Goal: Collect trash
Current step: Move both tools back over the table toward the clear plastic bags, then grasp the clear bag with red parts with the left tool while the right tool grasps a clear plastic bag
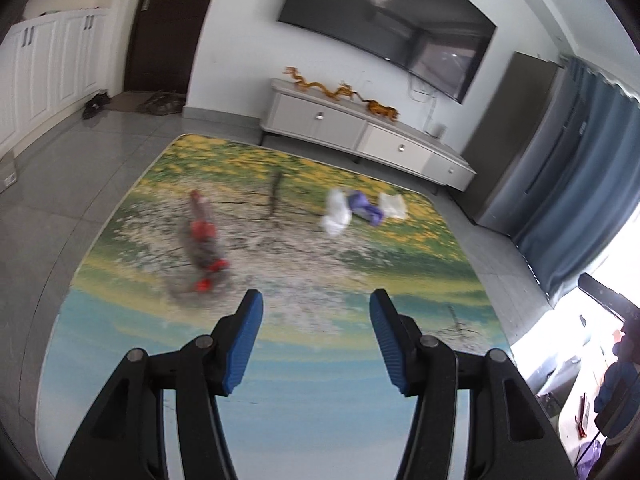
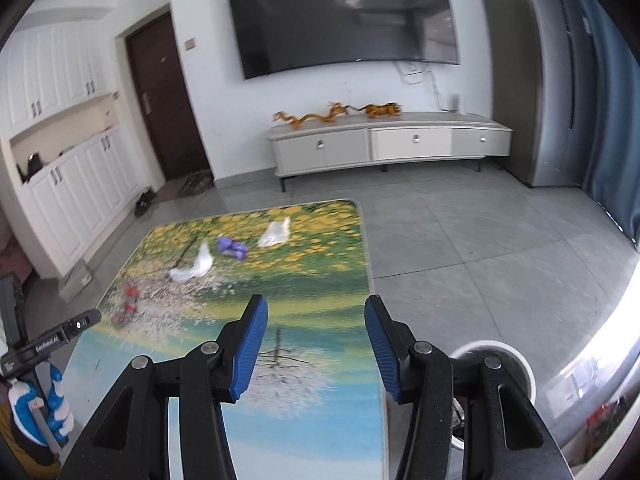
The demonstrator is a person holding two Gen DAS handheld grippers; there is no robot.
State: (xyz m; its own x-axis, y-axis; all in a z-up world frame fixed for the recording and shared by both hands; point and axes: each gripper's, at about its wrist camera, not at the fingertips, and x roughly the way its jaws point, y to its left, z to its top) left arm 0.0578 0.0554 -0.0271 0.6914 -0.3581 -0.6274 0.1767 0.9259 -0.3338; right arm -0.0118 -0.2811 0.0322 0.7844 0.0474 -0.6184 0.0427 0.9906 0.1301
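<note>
Grey tiled floor (image 2: pixel 460 240), wall-mounted television (image 2: pixel 344 16), pale low cabinet (image 2: pixel 392 144).

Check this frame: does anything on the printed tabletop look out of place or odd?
Yes. Loose litter lies on the printed tabletop: two crumpled white wrappers, a purple scrap between them, and a blurred clear item with red parts lying flat. Both grippers are open and empty.

Both grippers, left (image 1: pixel 316 312) and right (image 2: pixel 316 316), are showing black linkage arms, silver pivot screws, ribbed blue pads; a blue-and-white striped glove (image 2: pixel 38 408) is showing.
</note>
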